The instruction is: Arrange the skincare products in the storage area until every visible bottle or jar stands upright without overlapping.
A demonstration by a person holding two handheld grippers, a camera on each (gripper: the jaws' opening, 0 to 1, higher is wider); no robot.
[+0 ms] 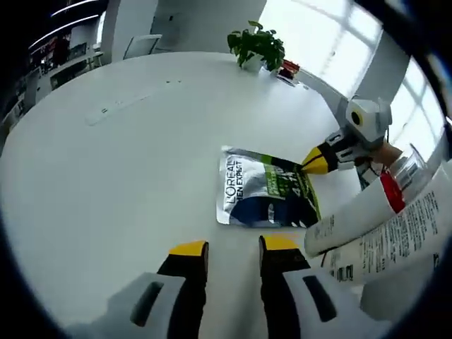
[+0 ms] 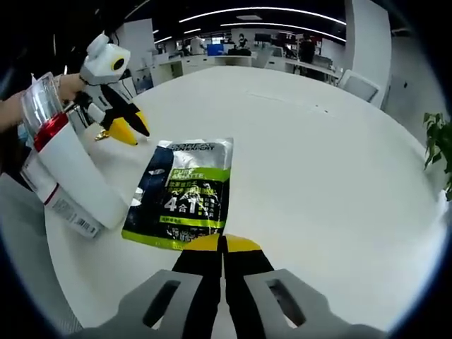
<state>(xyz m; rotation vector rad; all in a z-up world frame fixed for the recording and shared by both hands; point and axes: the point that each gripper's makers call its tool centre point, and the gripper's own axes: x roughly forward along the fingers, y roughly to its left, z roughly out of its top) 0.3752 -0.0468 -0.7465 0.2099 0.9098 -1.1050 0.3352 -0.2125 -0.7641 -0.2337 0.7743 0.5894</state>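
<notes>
**Sachet flat on bench, tube leaning at edge, both grippers free**

Left gripper [image 1: 234, 247]: 2 yellow-tipped fingers [image 1: 189, 248] parted by a small gap, nothing between them. They hover over the white round bench [image 1: 127, 141], with the sachet just ahead of the tips, apart from them, slightly right of centre.

Skincare sachet [image 1: 265, 189]: flat foil pack, dark blue and green with printed text, lying face up on the bench, not upright. In the right gripper view the same sachet [image 2: 182, 194] lies directly ahead of that view's fingers, near edge right at the tips; contact cannot be told.

Right gripper [image 2: 223, 244]: fingers [image 2: 243, 244] pressed together, yellow tips meeting, nothing held. Seen from the left gripper view, this gripper [image 1: 316, 161] comes in from the right, tip at the sachet's far right corner; touching or just above, cannot tell.

White tube [image 1: 381, 222]: large, red band near a clear cap, small print and barcode on the body, tilted, lying at the bench edge right of the sachet. In the right gripper view the tube [image 2: 74, 176] sits left of the sachet, just beside it, cap end toward the other gripper [image 2: 131, 131], whose fingers point down near the sachet's far left corner.

Potted plant [image 1: 258, 46] at the far side of the bench, well apart from everything else.
</notes>
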